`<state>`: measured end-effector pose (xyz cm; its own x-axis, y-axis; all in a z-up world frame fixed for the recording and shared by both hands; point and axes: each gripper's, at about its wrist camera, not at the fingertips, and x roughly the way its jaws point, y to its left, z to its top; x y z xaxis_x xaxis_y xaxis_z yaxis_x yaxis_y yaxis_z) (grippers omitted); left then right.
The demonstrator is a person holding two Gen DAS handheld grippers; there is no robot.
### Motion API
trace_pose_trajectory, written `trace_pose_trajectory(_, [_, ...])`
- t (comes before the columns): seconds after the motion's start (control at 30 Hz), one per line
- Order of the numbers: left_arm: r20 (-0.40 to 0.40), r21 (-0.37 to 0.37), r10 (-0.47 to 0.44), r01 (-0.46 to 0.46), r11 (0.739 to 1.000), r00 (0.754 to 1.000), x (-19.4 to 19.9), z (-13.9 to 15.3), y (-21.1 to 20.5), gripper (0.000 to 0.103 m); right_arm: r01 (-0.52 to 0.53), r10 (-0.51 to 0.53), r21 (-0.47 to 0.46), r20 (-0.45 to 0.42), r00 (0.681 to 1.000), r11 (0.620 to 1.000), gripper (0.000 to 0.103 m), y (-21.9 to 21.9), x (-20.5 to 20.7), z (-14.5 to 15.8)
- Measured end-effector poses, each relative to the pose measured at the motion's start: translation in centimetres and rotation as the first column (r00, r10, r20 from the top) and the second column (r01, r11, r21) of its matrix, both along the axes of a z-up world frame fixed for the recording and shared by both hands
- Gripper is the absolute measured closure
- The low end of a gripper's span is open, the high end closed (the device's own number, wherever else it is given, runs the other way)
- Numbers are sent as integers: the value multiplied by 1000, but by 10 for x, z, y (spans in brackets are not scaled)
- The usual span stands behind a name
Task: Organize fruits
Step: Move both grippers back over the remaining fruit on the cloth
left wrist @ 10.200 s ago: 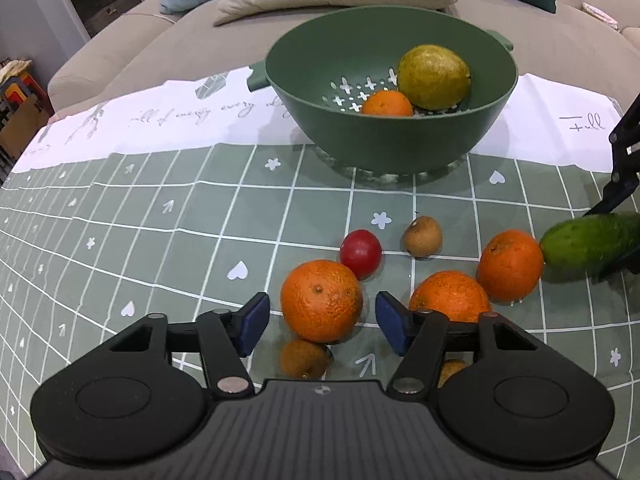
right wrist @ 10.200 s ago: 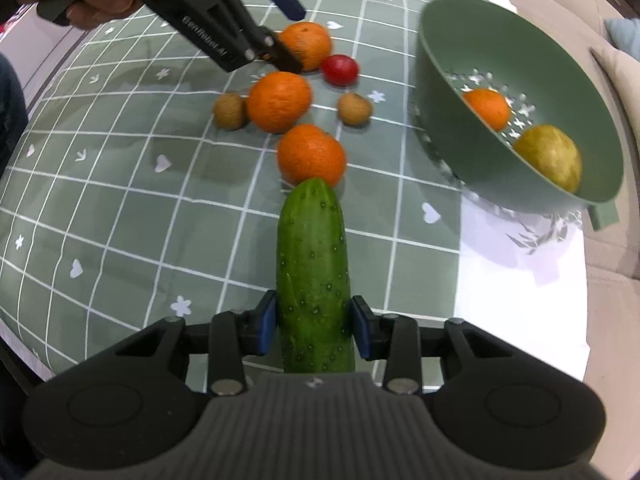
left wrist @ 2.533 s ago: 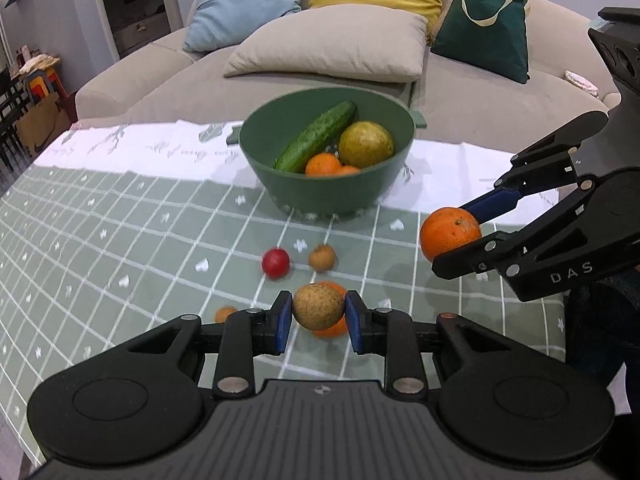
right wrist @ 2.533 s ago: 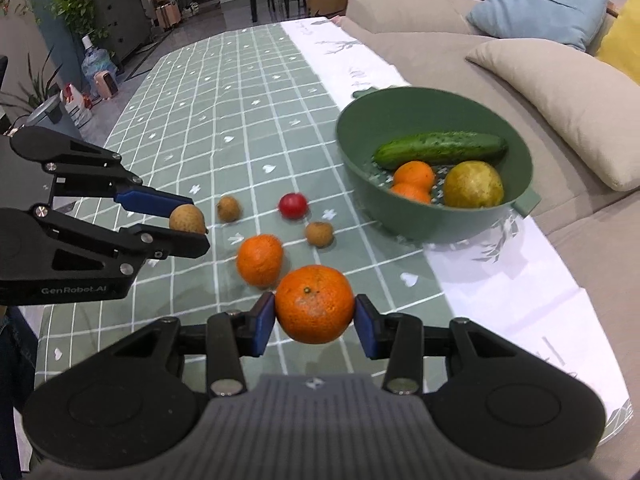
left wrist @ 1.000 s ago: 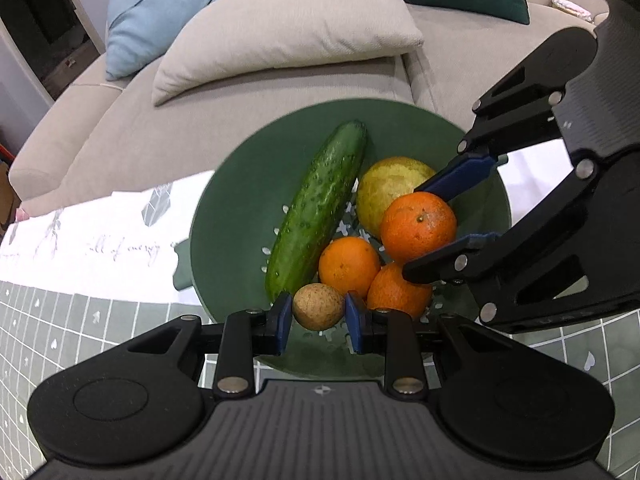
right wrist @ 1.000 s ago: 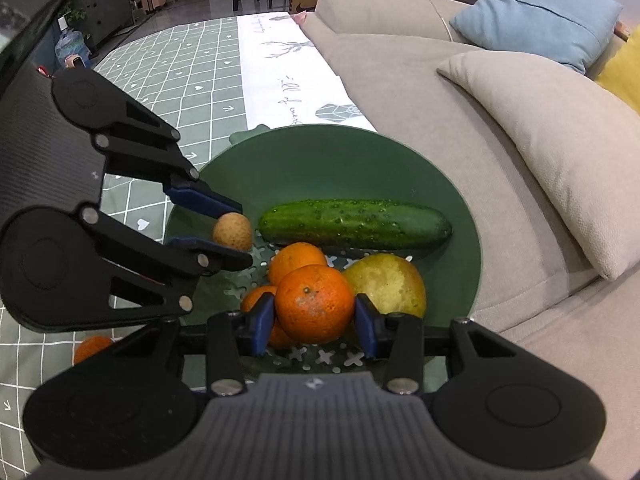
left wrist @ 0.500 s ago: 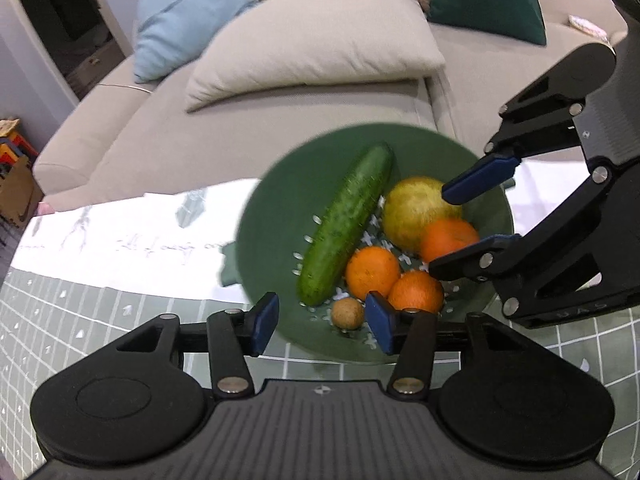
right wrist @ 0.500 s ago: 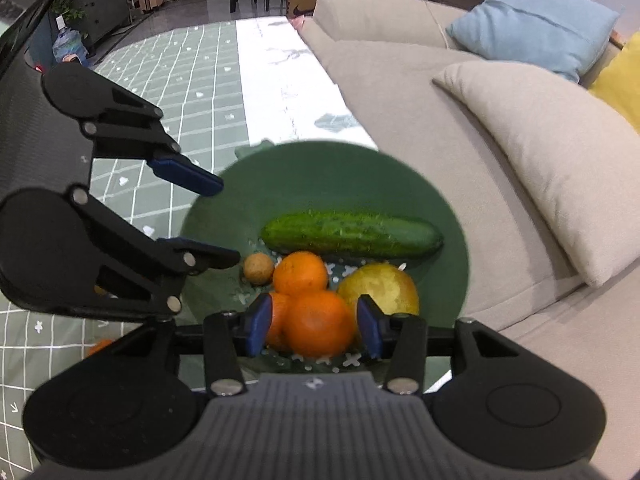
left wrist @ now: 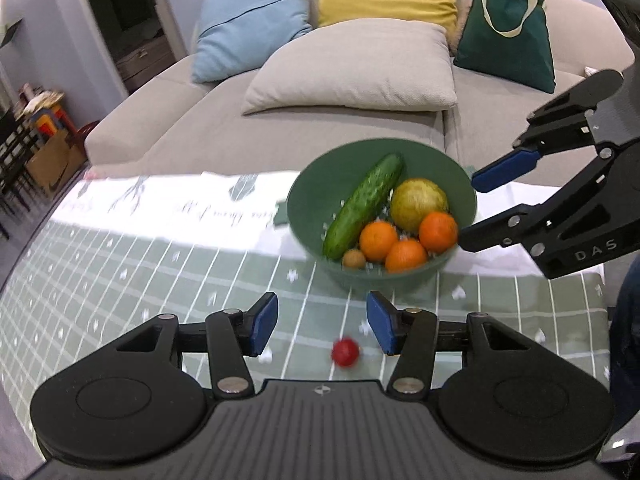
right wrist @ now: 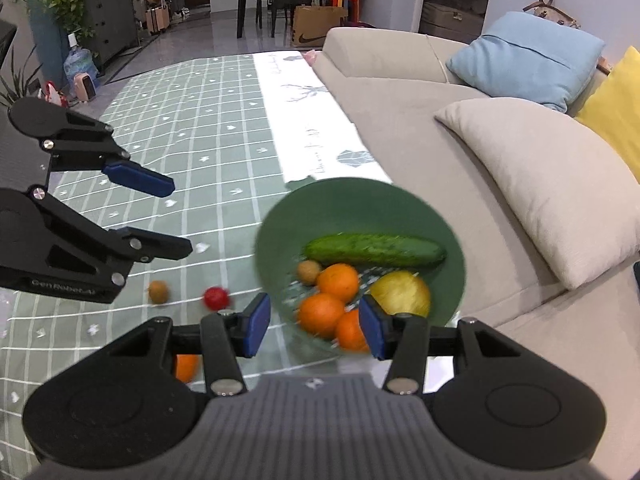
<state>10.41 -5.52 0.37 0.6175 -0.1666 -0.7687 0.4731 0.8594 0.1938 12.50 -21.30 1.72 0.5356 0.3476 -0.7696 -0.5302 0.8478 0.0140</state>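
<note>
The green colander bowl holds a cucumber, a yellow-green pear, three oranges and a small brown fruit. My left gripper is open and empty, back from the bowl above the table. My right gripper is open and empty beside the bowl's right rim. On the table lie a red fruit, a brown fruit and an orange.
The green checked tablecloth covers the table, with a white band along the sofa side. A beige sofa with cushions stands just behind the bowl. A dark green bag rests on the sofa.
Both grippers have pulled back and up from the bowl, jaws open. The small brown fruit and the third orange that they held a second ago now lie in the bowl.
</note>
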Motion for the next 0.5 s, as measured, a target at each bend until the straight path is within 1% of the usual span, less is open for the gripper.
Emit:
trace_pose_trajectory(0.1, [-10,-17,29,-30,999,1000,-19,-4,12,41,-8,8,7,-11,1000,1000,57,5,-19,-3])
trace_pose_trajectory(0.33, [-72,-38,67,-70,997,995,-63,-31,31,41,-30,30,7,-70,997,1000,57,13,-63,-25])
trace_pose_trajectory(0.5, [-90,-46,82,-86,995,993,-80,-42,42,41,-41,41,10,-97,994,999,57,22,-77,-35])
